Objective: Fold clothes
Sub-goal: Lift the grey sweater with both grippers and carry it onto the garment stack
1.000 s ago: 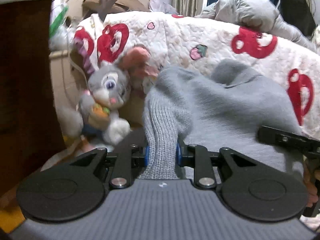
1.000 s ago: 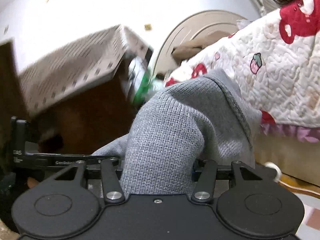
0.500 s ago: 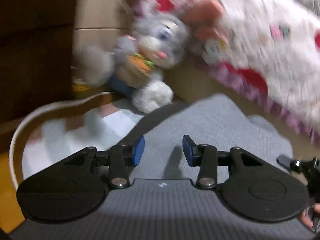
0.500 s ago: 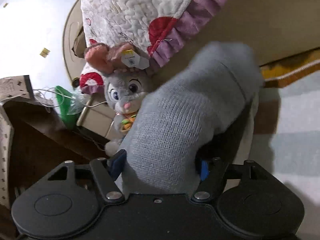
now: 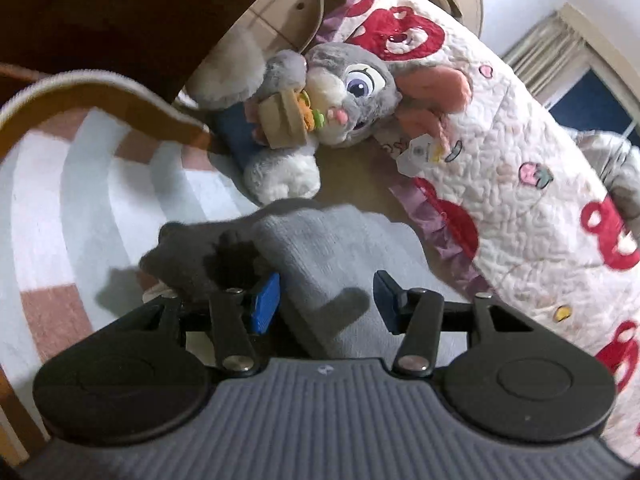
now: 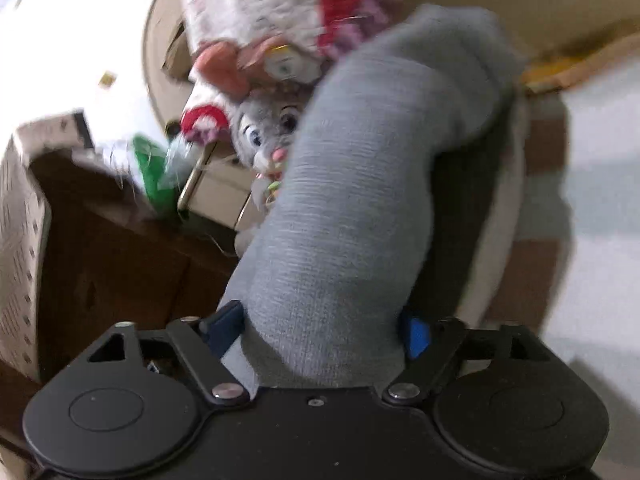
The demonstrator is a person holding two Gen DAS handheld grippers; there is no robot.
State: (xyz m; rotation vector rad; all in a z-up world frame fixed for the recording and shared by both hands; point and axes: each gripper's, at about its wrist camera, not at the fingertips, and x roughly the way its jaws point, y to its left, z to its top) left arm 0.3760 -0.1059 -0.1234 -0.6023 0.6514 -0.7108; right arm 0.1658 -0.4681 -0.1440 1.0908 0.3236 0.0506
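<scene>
The grey knit sweater (image 5: 320, 248) lies crumpled on the striped rug (image 5: 80, 184) in the left wrist view. My left gripper (image 5: 325, 302) hovers just over its near edge, open, with cloth under the gap and both blue pads free. In the right wrist view a thick roll of the same sweater (image 6: 360, 184) rises out of my right gripper (image 6: 320, 332). Its fingers are spread wide, and both blue pads (image 6: 416, 336) show beside the cloth, so the sweater rests between them and is not pinched.
A grey plush rabbit (image 5: 340, 92) leans against the bed, just beyond the sweater. The white quilt with red prints (image 5: 520, 184) hangs down at the right. Dark wooden furniture (image 5: 120, 8) stands at the left, with a patterned box (image 6: 20, 240) and a green bag (image 6: 152, 168) nearby.
Both grippers have swung down from bed height to the rug with the sweater. The left gripper let go of the fold it pinched. The right gripper's fingers have spread apart.
</scene>
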